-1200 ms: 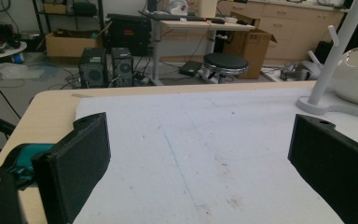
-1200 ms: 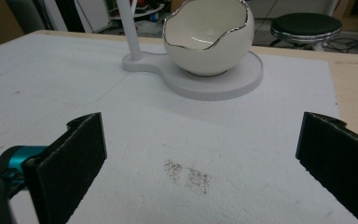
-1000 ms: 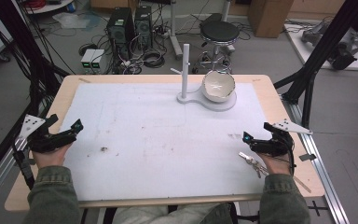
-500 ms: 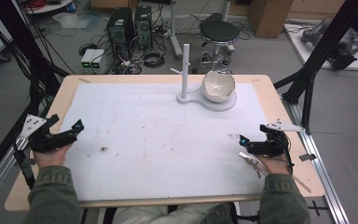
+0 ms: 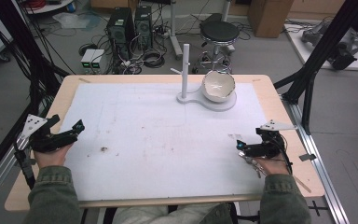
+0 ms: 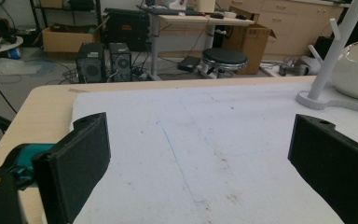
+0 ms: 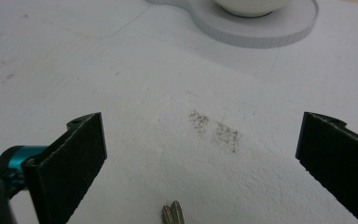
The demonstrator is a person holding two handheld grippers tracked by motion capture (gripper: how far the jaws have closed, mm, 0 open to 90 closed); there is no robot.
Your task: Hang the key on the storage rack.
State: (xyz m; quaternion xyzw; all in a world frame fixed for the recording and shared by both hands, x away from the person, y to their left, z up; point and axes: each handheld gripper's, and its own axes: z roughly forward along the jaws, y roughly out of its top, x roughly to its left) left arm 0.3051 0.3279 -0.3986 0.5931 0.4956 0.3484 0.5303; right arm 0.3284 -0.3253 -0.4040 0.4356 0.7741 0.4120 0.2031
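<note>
Tongs status: right tongs [image 7: 200,154] stand wide open, jaws spread with nothing between them, tilted down over the white tabletop [image 5: 168,140]. Just below the gap, at the near edge of the right gripper view, two metal key tips [image 7: 172,214] poke in, side by side and flat on the surface; in the high view the keys [image 5: 251,163] lie under and just behind the right tongs [image 5: 251,148]. Left tongs [image 6: 196,158] also open wide and empty, resting well apart from the keys, on the far side of the tabletop from them.

Handling judgement — keys are light, rigid, thin metal, lying flat, so hard to get a jaw under; smooth faces likely to slip. They may be joined at a ring, hidden under the hand, and would then dangle and swing once lifted. Best hold: across the blades' edges, or on the thicker bow end if reachable. Not fragile.

Ahead of the right tongs: a white stand [image 5: 185,70] and a bowl [image 5: 218,86] on its base.
</note>
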